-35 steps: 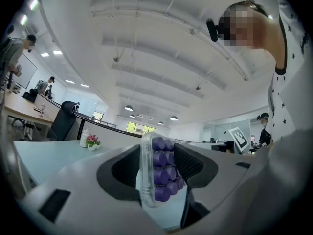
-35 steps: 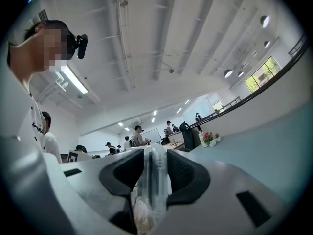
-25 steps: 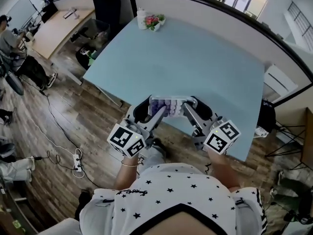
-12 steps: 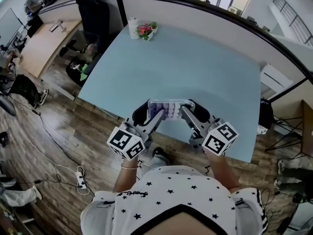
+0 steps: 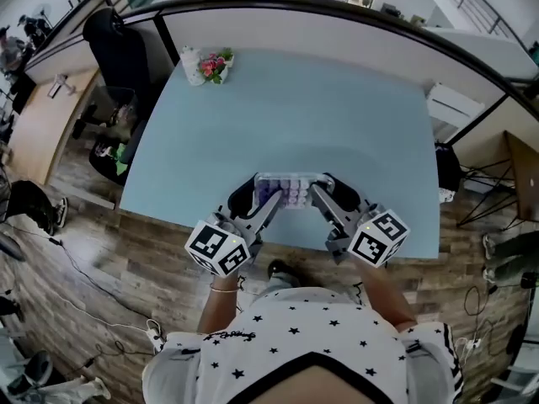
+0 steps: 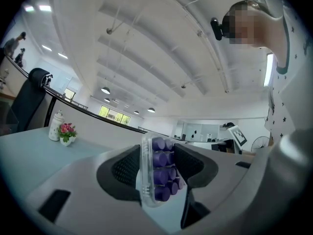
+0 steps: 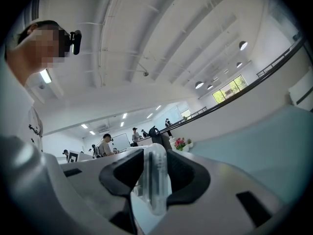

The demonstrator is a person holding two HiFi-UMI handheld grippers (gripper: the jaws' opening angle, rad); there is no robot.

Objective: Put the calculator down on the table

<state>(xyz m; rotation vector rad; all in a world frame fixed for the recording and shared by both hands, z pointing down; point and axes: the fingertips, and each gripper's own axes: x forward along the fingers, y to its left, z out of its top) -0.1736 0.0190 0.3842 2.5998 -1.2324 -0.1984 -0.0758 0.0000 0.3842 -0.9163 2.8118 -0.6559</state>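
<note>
The calculator (image 5: 290, 190) is a clear-cased slab with purple keys, held on edge between both grippers over the near part of the light blue table (image 5: 337, 116). My left gripper (image 5: 263, 195) is shut on its left end, and in the left gripper view the black pads clamp the calculator (image 6: 157, 173) with the keys facing right. My right gripper (image 5: 318, 192) is shut on the other end, where only the thin clear edge of the calculator (image 7: 155, 180) shows between the pads. Whether it touches the tabletop cannot be told.
A small pot of pink flowers (image 5: 215, 64) and a white bottle (image 5: 191, 64) stand at the table's far left corner. A black office chair (image 5: 118, 49) and a wooden desk (image 5: 42, 108) are to the left. A curved partition (image 5: 337, 23) runs behind the table, with wood floor below.
Both grippers keep their hold on the calculator. The table has swung from slanted to square-on in the head view, and the grippers with the calculator now sit further over its near edge.
</note>
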